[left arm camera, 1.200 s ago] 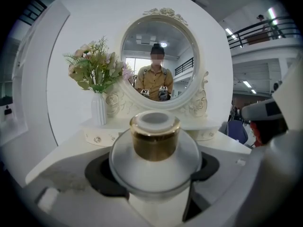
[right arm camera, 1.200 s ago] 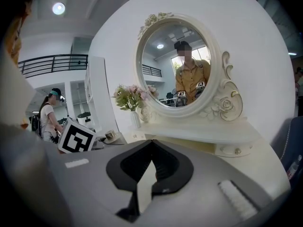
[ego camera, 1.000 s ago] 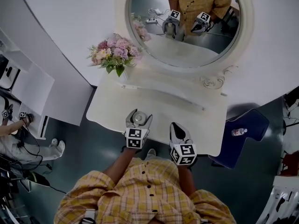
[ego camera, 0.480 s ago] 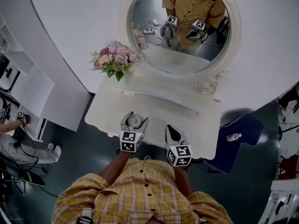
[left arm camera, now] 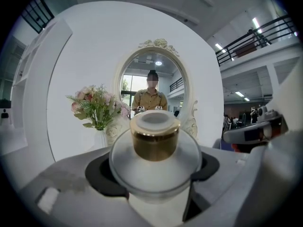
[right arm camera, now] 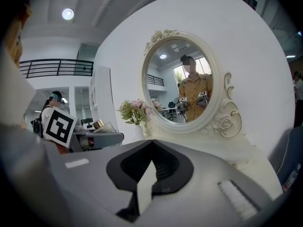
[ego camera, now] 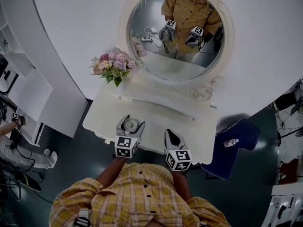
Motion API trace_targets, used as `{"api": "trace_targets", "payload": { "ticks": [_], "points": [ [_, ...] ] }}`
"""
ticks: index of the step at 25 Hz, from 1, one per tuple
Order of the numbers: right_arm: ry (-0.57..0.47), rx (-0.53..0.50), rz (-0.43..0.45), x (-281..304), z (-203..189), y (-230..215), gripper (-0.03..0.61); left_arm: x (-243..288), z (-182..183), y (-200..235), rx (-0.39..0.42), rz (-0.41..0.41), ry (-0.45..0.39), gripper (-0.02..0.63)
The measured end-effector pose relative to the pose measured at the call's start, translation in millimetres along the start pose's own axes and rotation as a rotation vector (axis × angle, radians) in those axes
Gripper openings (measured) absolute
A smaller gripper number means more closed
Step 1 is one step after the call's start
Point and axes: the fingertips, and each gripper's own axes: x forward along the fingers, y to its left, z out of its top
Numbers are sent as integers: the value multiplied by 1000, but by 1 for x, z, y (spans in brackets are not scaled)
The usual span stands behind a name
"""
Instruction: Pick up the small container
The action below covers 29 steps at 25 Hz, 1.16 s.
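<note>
Left gripper (ego camera: 130,122) clamped on small container (left arm camera: 155,141), right gripper (ego camera: 172,135) closed, empty.
Container sits between the left jaws, over the near-left edge of the dressing table (ego camera: 156,111); can't tell if it's clear of the surface. Upright, long axis vertical, gold cap (left arm camera: 155,137) on top, round glass body below; contents unreadable. Vase (ego camera: 124,82) at back left holds pink flowers (ego camera: 113,63), beside the mirror (ego camera: 176,56).

The small round clear-glass container (left arm camera: 155,161) with a gold cap stands upright, clamped in the left hand-held gripper (ego camera: 130,122), over the white counter's (ego camera: 158,109) near edge.
</note>
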Motion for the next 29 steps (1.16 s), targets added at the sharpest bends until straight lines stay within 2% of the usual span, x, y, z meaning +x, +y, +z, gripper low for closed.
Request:
{"api": "trace_targets", "payload": {
  "ticks": [7,29],
  "points": [
    [1,-9,9,1,1,1,2,-7,13,-3,19,0,-19,336],
    [-27,-3,17,-3,2,17,2,-25,9,-5,24,-16,-25,336]
  ]
}}
